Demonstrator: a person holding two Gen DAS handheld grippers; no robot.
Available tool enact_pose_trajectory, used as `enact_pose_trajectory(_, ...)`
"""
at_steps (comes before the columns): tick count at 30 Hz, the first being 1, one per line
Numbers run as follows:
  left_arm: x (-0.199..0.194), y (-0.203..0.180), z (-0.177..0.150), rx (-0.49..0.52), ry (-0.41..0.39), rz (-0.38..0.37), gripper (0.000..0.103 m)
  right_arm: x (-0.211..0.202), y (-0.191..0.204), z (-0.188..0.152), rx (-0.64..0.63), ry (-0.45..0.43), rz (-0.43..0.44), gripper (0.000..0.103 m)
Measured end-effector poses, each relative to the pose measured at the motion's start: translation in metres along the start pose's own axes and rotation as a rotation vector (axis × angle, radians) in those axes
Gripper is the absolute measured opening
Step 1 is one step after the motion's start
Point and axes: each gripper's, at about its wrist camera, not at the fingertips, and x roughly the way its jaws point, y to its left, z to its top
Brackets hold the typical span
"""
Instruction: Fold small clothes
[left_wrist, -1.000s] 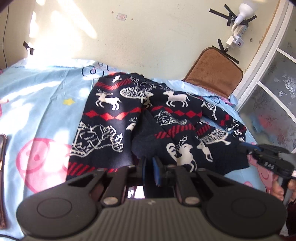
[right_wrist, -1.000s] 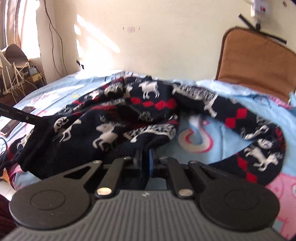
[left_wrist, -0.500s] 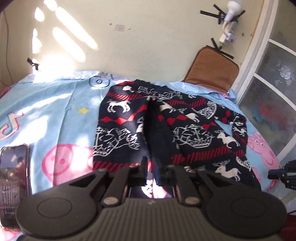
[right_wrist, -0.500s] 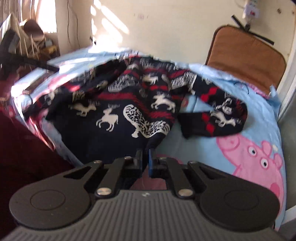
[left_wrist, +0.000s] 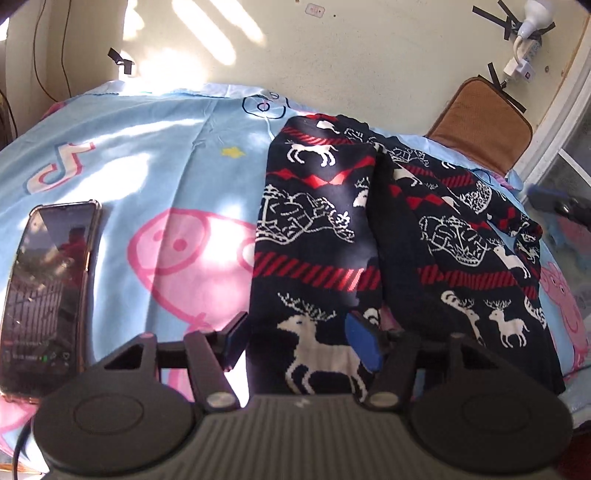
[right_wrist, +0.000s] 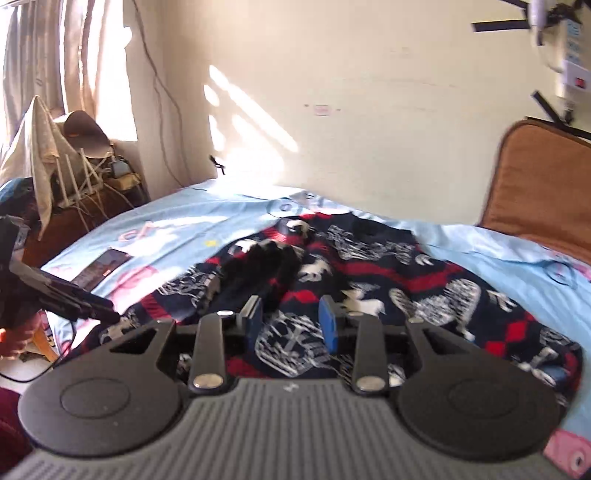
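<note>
A dark navy sweater (left_wrist: 314, 229) with white reindeer and red bands lies spread on the light blue bedsheet (left_wrist: 147, 155). Its two front halves are folded toward the middle. My left gripper (left_wrist: 299, 338) hovers over the near hem, its jaws opening. The cloth lies under the gap and the pads do not press on it. In the right wrist view the sweater (right_wrist: 406, 280) is below my right gripper (right_wrist: 291, 319), whose jaws are also opening with nothing pinched. The left gripper (right_wrist: 85, 304) shows at that view's left edge, the right gripper (left_wrist: 561, 208) at the left wrist view's far right.
A phone (left_wrist: 44, 295) lies on the sheet left of the sweater. A brown cushion (left_wrist: 480, 122) leans on the wall at the back right. A cluttered stand with a cloth and cables (right_wrist: 74, 166) is beside the bed at the left. A window frame (left_wrist: 569, 110) borders the right.
Both grippers were shut on the sweater's near edge and have let it go, their jaws now apart. The sweater has settled flat on the bed. The right gripper has lifted and swung left.
</note>
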Motion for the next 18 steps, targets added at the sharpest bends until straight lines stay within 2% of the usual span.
enact_pose_trajectory(1, 0.003, -0.001, -0.001, 0.001, 0.005, -0.003, 0.053, 0.022, 0.007, 0.008, 0.002, 0.017, 0.023, 0.042)
enact_pose_trajectory(2, 0.005, -0.001, -0.003, 0.002, 0.002, -0.006, 0.044, 0.041, 0.010, 0.014, 0.017, 0.042, 0.053, 0.046)
enact_pose_trajectory(3, 0.005, -0.001, -0.004, 0.008, -0.008, -0.005, 0.028, 0.057, 0.012, 0.017, 0.040, 0.065, 0.082, 0.048)
enact_pose_trajectory(5, 0.008, 0.001, -0.005, -0.001, -0.012, -0.015, 0.006, 0.096, 0.011, 0.024, 0.128, 0.122, 0.126, 0.050)
enact_pose_trajectory(8, 0.009, 0.012, -0.006, -0.045, -0.033, -0.052, 0.006, 0.154, 0.004, 0.029, 0.306, 0.206, 0.177, 0.053)
enact_pose_trajectory(10, 0.005, 0.019, -0.002, -0.061, -0.063, -0.049, 0.006, 0.190, 0.007, 0.034, 0.387, 0.252, 0.222, 0.052)
enact_pose_trajectory(11, 0.001, 0.024, 0.001, -0.075, -0.087, -0.045, 0.006, 0.206, 0.011, 0.039, 0.414, 0.270, 0.235, 0.037)
enact_pose_trajectory(12, -0.005, 0.029, 0.005, -0.090, -0.119, -0.038, 0.006, 0.218, 0.016, 0.045, 0.424, 0.282, 0.258, 0.015)
enact_pose_trajectory(13, -0.013, 0.035, 0.010, -0.105, -0.157, -0.026, 0.006, 0.229, 0.027, 0.057, 0.423, 0.274, 0.305, 0.013)
enact_pose_trajectory(16, -0.037, 0.057, 0.028, -0.162, -0.270, 0.018, 0.006, 0.244, 0.069, 0.095, 0.375, 0.170, 0.421, 0.012)
enact_pose_trajectory(18, -0.047, 0.071, 0.040, -0.210, -0.326, 0.045, 0.006, 0.256, 0.090, 0.112, 0.355, 0.117, 0.446, 0.013)
